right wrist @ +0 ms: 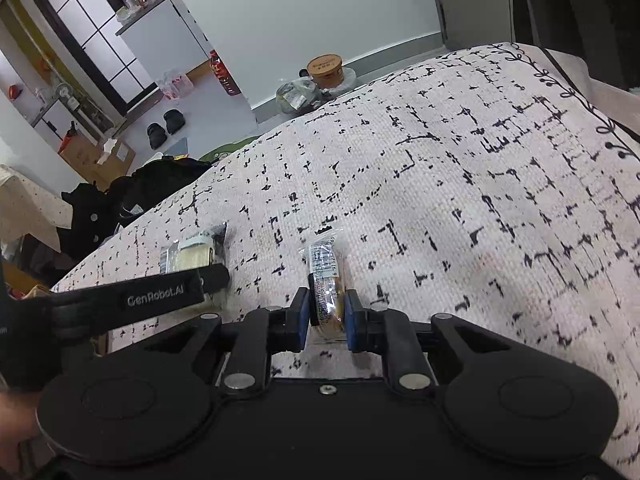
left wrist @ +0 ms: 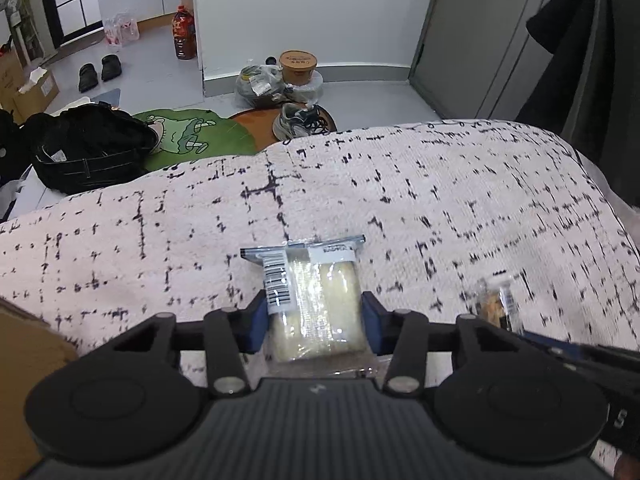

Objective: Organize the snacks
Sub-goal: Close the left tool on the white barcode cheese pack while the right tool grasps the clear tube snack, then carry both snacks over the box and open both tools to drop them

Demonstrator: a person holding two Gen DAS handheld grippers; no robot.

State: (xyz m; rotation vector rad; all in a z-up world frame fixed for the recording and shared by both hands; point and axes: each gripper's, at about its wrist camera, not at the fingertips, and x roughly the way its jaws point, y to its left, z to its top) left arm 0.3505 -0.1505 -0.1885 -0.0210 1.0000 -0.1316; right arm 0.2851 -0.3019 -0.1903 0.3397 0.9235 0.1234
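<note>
A clear packet of pale yellow cake (left wrist: 316,280) with a barcode label lies on the white, black-flecked cloth (left wrist: 420,184). My left gripper (left wrist: 314,320) has its blue pads against the packet's two sides, shut on it. The same packet (right wrist: 192,254) shows in the right wrist view behind the left gripper's black finger (right wrist: 160,296). My right gripper (right wrist: 327,316) is shut on a narrow wrapped brown snack (right wrist: 326,264) standing on edge on the cloth (right wrist: 440,168). That snack (left wrist: 496,304) appears blurred at the right of the left wrist view.
The cloth-covered surface drops off at its far edge to a grey floor. Down there are a black bag (left wrist: 88,144), a green mat (left wrist: 196,136), a sneaker (left wrist: 300,120), a tied plastic bag (left wrist: 256,84), a brown tub (left wrist: 298,65) and a red bottle (left wrist: 184,32). A cardboard edge (left wrist: 28,344) sits at the left.
</note>
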